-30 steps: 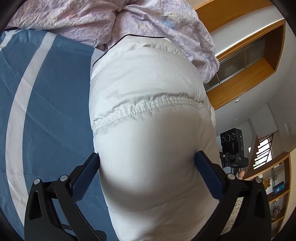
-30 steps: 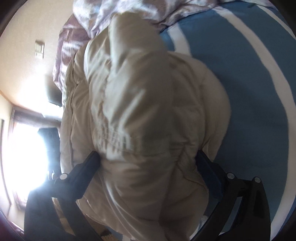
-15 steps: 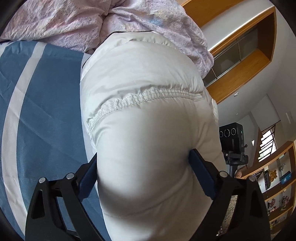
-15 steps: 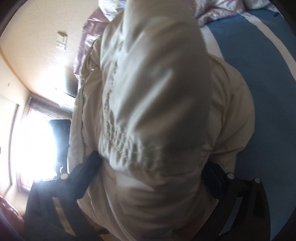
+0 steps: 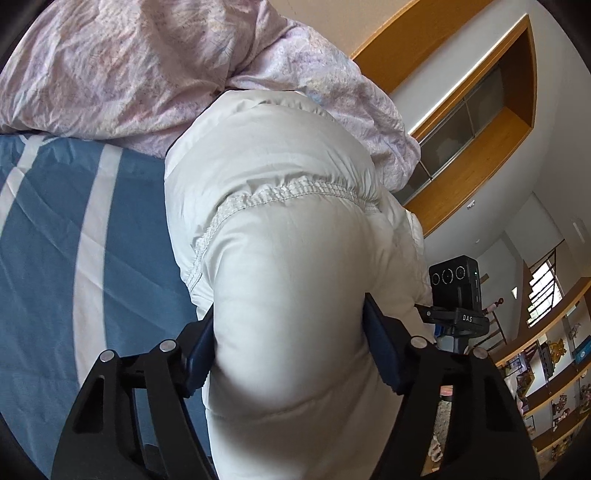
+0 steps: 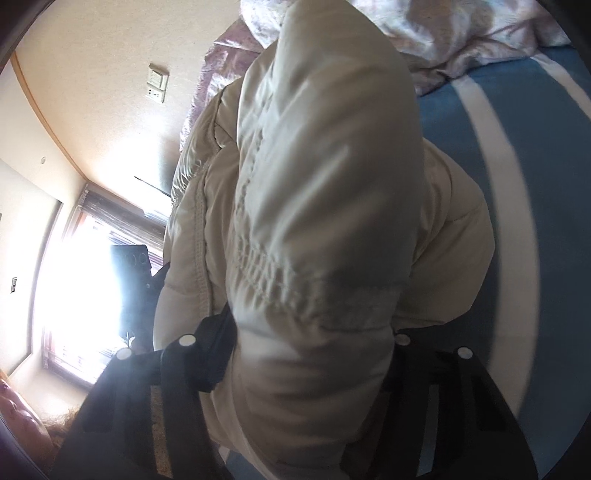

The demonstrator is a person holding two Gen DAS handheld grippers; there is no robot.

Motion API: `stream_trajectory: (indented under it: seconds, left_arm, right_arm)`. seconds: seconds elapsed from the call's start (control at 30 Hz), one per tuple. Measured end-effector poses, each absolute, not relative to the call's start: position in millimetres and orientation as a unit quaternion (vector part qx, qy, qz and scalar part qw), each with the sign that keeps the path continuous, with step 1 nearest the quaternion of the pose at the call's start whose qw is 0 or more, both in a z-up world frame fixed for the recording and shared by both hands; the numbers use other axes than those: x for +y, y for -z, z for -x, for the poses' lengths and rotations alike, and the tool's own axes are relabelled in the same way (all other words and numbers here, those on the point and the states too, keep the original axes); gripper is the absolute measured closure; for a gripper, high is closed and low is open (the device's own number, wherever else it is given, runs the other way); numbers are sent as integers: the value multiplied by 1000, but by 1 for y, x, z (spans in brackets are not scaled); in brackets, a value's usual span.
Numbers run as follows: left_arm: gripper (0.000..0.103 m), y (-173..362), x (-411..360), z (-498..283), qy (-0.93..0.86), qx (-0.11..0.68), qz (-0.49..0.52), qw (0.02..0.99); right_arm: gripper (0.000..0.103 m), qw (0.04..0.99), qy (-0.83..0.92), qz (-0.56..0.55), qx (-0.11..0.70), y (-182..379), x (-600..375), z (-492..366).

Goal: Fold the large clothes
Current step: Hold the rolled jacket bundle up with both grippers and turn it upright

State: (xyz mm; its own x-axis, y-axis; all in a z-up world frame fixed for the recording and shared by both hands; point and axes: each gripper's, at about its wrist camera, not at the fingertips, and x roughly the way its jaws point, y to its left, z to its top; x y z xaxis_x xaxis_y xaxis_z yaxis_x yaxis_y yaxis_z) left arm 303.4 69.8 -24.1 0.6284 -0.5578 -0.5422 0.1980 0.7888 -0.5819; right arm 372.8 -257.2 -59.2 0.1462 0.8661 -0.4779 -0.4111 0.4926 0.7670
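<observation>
A large white puffer jacket (image 5: 280,229) lies bunched on a blue bedsheet with white stripes (image 5: 55,258). My left gripper (image 5: 288,354) is shut on a thick padded part of the jacket, which bulges between its blue pads (image 5: 201,350). In the right wrist view the same jacket (image 6: 325,192) fills the middle. My right gripper (image 6: 310,354) is shut on another thick fold of it, with a stitched seam just beyond the jaws. Both grippers hold the jacket raised off the sheet.
A crumpled pink floral duvet (image 5: 129,70) lies at the far end of the bed, also seen in the right wrist view (image 6: 461,33). A black camera on a stand (image 5: 456,291) stands beside the bed. Wooden shelves (image 5: 546,373) and a bright window (image 6: 85,288) are beyond.
Both grippers have closed tighter on the jacket and lifted it. The views have tilted toward the duvet and the room beyond the bed.
</observation>
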Motion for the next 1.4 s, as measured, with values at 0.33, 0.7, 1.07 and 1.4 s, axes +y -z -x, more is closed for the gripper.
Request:
stream_trajectory:
  seconds: [0.33,0.7,1.07,1.4]
  left_arm:
    - [33,19,145,-285,146,350,255,889]
    - [32,31,169,-285,107,355,257,893]
    - [32,28,163,-286,94,349,238,901]
    - [27,28,163,-284,85,341,238,906]
  right_arm:
    - [53,713,-476,-196,477,48,-176,-386]
    - [54,718,-471,-197,473,53,-154,-395]
    - [53,708,-469,-225,477,69,-161,-390]
    - [41,715,-444,-236,485,73,-151,-413]
